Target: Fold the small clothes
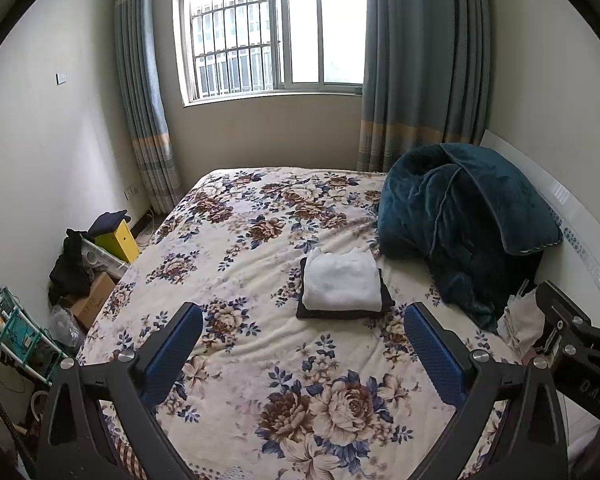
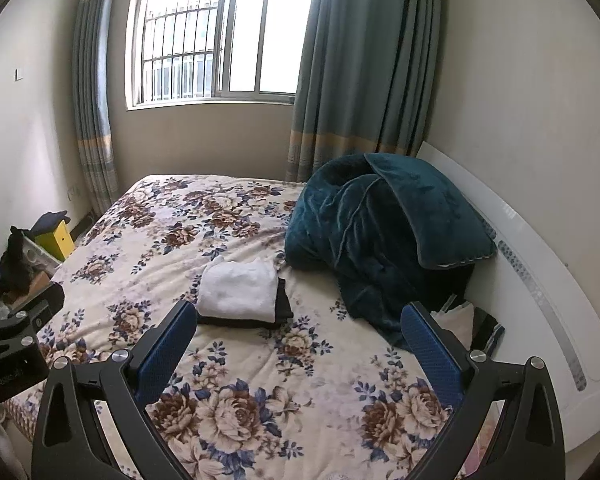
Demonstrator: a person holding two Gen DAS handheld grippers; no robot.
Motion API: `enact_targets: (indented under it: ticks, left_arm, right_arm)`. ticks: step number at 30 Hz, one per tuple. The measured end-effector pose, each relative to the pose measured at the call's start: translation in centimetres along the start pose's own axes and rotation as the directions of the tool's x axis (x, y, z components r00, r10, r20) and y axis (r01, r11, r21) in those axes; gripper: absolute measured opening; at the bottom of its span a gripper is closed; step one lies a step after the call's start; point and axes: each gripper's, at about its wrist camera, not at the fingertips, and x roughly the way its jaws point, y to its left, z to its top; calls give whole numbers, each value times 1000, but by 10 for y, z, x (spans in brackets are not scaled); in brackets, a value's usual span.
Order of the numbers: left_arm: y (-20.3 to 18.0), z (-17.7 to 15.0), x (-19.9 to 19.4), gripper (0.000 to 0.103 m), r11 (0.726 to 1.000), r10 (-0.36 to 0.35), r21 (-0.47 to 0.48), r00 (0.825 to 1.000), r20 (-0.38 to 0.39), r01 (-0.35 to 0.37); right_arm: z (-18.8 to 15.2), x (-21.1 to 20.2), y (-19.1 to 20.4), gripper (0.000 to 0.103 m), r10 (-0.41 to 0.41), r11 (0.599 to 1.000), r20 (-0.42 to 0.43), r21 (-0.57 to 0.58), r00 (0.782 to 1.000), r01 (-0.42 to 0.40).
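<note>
Near the headboard side of the bed [image 1: 228, 364], roughly mid-length, a white folded garment [image 1: 342, 280] sits stacked on a dark folded garment [image 1: 346, 313], edges roughly aligned, dark one peeking out along the near and right edges. Left tongs [image 1: 300, 354] released, fingers spread wide, nothing between them, hovering above the floral cover short of the stack. Right tongs [image 2: 298, 354] same: released, empty, held over the bed nearer the headboard [image 2: 540, 288]. Teal blanket [image 1: 460, 216] is heaped against the headboard just beside the stack, not touching it as far as I can tell. Some pale cloth [image 1: 520, 322] lies at the headboard edge behind the blanket; could be the next item, can't confirm. Judgement: both stacked pieces look done, so the step in hand is fetching another garment. To do it well: pinch one layer at a corner, drag it onto open cover toward the foot-side edge, spread flat before folding, keep clear of the stack and blanket.
</note>
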Motion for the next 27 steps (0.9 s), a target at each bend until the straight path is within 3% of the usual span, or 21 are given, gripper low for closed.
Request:
enact_targets:
  ticks: [27]
  left_arm:
    - [2, 0, -7, 103, 1000, -12, -3, 1000, 10, 12]
  right_arm:
    - [14, 0, 4, 103, 15, 1000, 16, 2, 1000, -15]
